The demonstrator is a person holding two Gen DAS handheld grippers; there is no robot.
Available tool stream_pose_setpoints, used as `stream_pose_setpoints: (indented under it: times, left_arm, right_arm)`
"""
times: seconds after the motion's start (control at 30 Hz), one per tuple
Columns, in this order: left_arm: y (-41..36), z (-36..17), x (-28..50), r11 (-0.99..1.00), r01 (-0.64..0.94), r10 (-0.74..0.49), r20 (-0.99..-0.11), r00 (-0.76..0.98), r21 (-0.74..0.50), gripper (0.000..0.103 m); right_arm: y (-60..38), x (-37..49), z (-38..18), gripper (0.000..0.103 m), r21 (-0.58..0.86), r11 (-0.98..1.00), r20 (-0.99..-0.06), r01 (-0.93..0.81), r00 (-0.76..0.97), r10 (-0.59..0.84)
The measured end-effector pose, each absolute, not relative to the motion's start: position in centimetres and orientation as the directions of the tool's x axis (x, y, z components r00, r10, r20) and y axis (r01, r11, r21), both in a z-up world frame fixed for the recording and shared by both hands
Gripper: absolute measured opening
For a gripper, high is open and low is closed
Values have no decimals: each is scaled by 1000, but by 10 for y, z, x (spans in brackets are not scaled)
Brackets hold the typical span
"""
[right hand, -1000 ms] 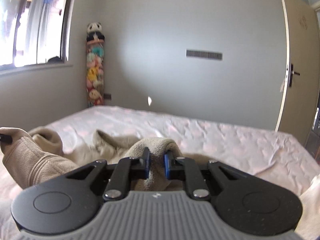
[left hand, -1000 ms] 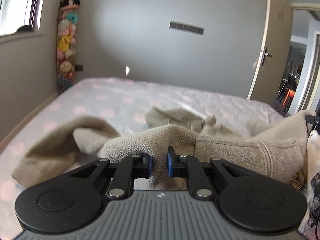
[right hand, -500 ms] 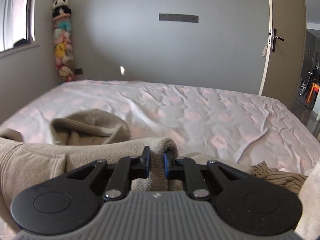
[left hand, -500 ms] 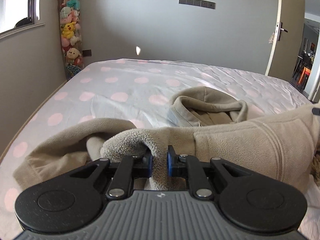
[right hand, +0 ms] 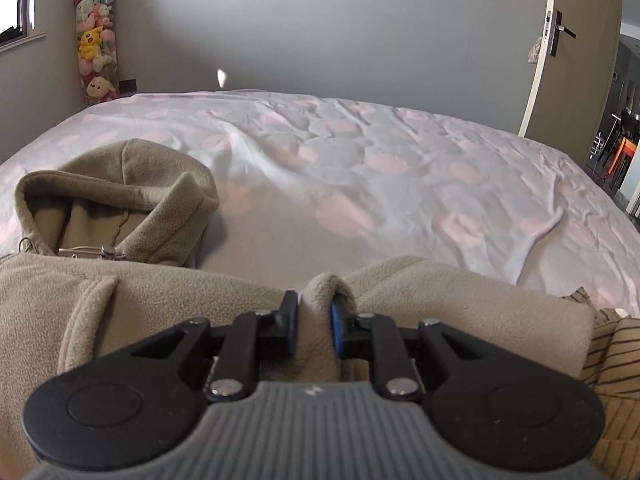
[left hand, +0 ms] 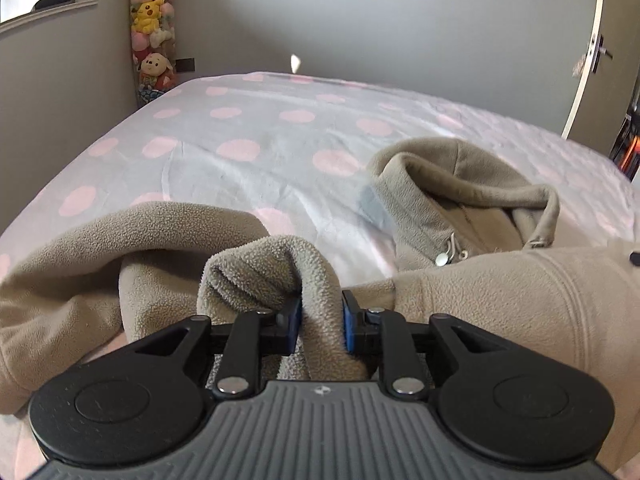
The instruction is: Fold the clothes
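Note:
A beige fleece hoodie (left hand: 500, 300) lies spread on the bed, its hood (left hand: 456, 184) pointing away from me. In the left wrist view my left gripper (left hand: 320, 322) is shut on a bunched fold of the hoodie's fleece, with a sleeve (left hand: 92, 264) lying to its left. In the right wrist view my right gripper (right hand: 314, 326) is shut on another fold of the same hoodie (right hand: 140, 300), low over the bed. The hood (right hand: 120, 192) shows at the left there.
The bed (left hand: 248, 136) has a pale sheet with pink dots. A striped garment (right hand: 616, 364) lies at the right edge. A column of plush toys (left hand: 154, 28) stands in the far left corner. An open door (right hand: 576, 52) is at the right.
Both grippers have come down toward the bed with the hoodie held. The hoodie, hanging bunched before, now lies flatter with its hood laid out.

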State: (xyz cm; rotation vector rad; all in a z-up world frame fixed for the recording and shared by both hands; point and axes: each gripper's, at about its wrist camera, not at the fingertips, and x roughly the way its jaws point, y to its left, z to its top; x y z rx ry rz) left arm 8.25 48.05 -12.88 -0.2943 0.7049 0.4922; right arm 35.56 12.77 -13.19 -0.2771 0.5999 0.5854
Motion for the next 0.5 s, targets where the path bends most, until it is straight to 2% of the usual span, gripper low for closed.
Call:
stream_pose_setpoints:
  times: [0.03, 0.07, 0.1, 0.17, 0.23, 0.33, 0.5]
  left_arm:
    - [480, -122, 75, 853, -512, 321, -669, 670, -103, 28]
    - [478, -115, 66, 856, -506, 323, -658, 680, -103, 36]
    - [476, -109, 57, 858, -503, 328, -647, 688, -99, 52]
    - [469, -100, 36, 858, -508, 358, -623, 695, -73, 66]
    - [464, -96, 14, 867, -495, 362, -613, 702, -55, 66]
    - [458, -106, -8, 858, -514, 390, -652, 651, 0, 66]
    - [452, -141, -29, 842, -537, 351, -716, 604, -40, 66]
  right_arm:
    - [126, 353, -132, 31, -82, 802, -599, -592, 673, 435]
    - [124, 351, -131, 42, -86, 801, -596, -593, 674, 436]
    - [118, 346, -132, 46, -77, 801, -602, -593, 668, 437]
    - [102, 333, -136, 48, -49, 805, -620, -591, 650, 440]
    - [85, 320, -139, 49, -22, 808, -637, -589, 631, 443]
    - [61, 301, -144, 49, 19, 812, -661, -583, 602, 448]
    - [20, 269, -152, 49, 87, 818, -697, -569, 552, 458]
